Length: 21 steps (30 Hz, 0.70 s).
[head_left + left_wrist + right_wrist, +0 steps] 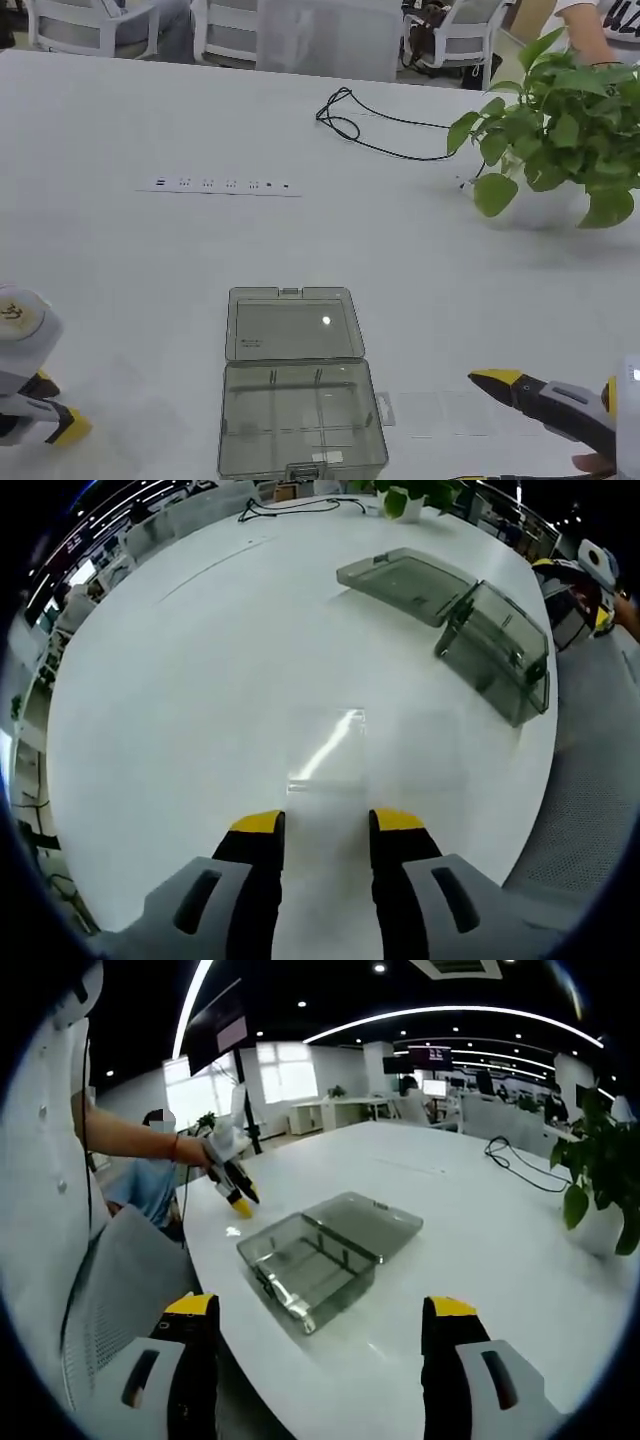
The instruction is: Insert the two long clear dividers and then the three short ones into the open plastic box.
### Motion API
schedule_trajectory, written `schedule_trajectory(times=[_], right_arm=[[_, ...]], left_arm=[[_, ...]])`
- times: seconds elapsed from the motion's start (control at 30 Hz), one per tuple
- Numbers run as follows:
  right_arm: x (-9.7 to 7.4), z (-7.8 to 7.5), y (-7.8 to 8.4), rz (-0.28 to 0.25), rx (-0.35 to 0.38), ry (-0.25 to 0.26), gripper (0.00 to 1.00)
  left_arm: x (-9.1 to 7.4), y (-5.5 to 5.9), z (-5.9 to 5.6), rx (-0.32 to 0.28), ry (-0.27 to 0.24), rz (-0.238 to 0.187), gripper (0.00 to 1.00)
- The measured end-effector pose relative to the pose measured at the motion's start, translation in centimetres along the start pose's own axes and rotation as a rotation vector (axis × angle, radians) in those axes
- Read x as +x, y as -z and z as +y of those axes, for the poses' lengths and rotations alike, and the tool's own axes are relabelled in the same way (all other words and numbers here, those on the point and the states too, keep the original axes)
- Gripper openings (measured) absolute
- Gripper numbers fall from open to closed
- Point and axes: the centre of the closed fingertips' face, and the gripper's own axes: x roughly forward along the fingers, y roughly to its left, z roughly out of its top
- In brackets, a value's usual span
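Left tool (327,822) spread, empty; clear flat plastic divider (325,748) lies on white desk (180,680) just above it, frame centre, long axis slanting toward upper right.

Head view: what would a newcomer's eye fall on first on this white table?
The open plastic box, smoky and see-through, sits near the front edge with its lid laid flat behind it. A leafy green plant stands at the far right, and a black cable loops to its left.
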Motion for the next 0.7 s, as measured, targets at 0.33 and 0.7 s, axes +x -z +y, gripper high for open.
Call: schedule_trajectory(times=[0.33,0.7], right_arm=[[0.08,0.19,0.13,0.001,0.003,-0.006,0.84],[0.22,0.08,0.05,0.002,0.004,-0.007,0.83]], left_arm=[[-0.02,0.09,-0.04,0.014,0.012,0.014,0.32],[0.01,0.01,-0.04,0.016,0.022,0.010,0.32]])
